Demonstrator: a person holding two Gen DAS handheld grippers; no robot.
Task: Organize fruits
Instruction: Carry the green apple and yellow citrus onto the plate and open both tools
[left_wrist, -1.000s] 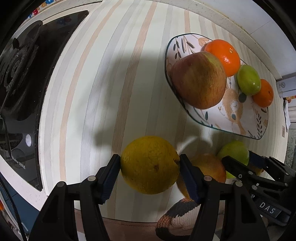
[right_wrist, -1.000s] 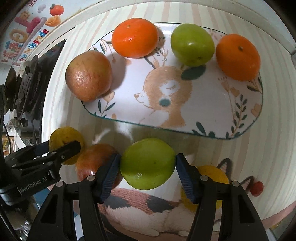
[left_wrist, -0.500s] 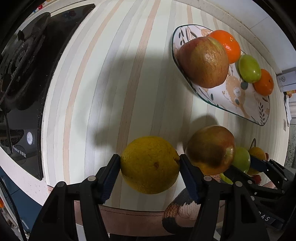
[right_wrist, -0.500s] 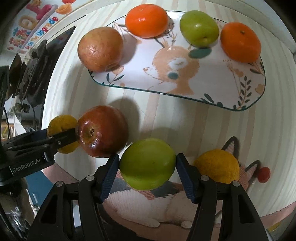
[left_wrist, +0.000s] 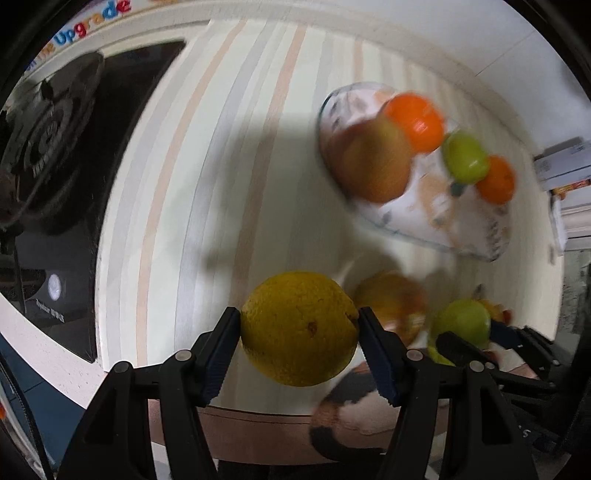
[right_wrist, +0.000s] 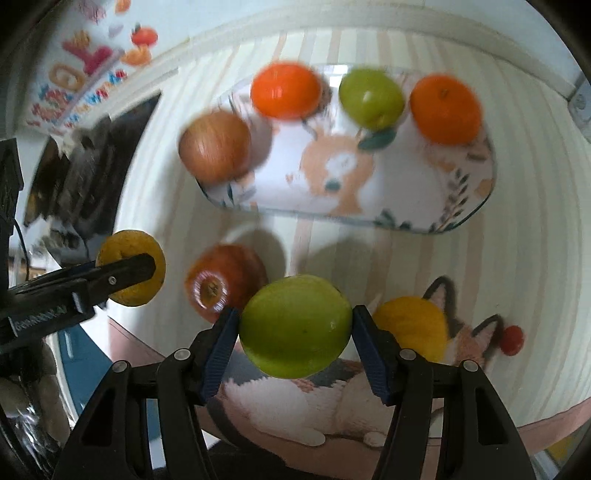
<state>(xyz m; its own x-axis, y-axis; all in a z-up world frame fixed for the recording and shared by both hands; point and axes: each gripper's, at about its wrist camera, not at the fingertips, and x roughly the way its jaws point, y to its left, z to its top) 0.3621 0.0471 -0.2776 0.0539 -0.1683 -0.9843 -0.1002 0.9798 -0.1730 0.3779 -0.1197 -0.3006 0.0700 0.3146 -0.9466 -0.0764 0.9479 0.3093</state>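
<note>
My left gripper (left_wrist: 299, 328) is shut on a yellow citrus fruit (left_wrist: 299, 326), held above the striped counter; it also shows in the right wrist view (right_wrist: 129, 267). My right gripper (right_wrist: 295, 326) is shut on a green apple (right_wrist: 295, 325), which shows in the left wrist view (left_wrist: 461, 325) too. A patterned tray (right_wrist: 369, 199) at the back holds a brownish apple (right_wrist: 216, 146), two oranges (right_wrist: 286, 90) and a small green fruit (right_wrist: 371, 98). A red apple (right_wrist: 221, 286) and another yellow fruit (right_wrist: 413, 326) lie on the counter near my grippers.
A black gas stove (left_wrist: 55, 166) takes up the counter's left side. A cat-print mat (right_wrist: 332, 398) lies at the front edge, with a small red fruit (right_wrist: 513, 339) at its right. White boxes (left_wrist: 565, 166) stand at the far right.
Both grippers have lifted and pulled back with their fruit still held; the views are motion-blurred. The tray looks farther from the left gripper. The red apple stays on the counter.
</note>
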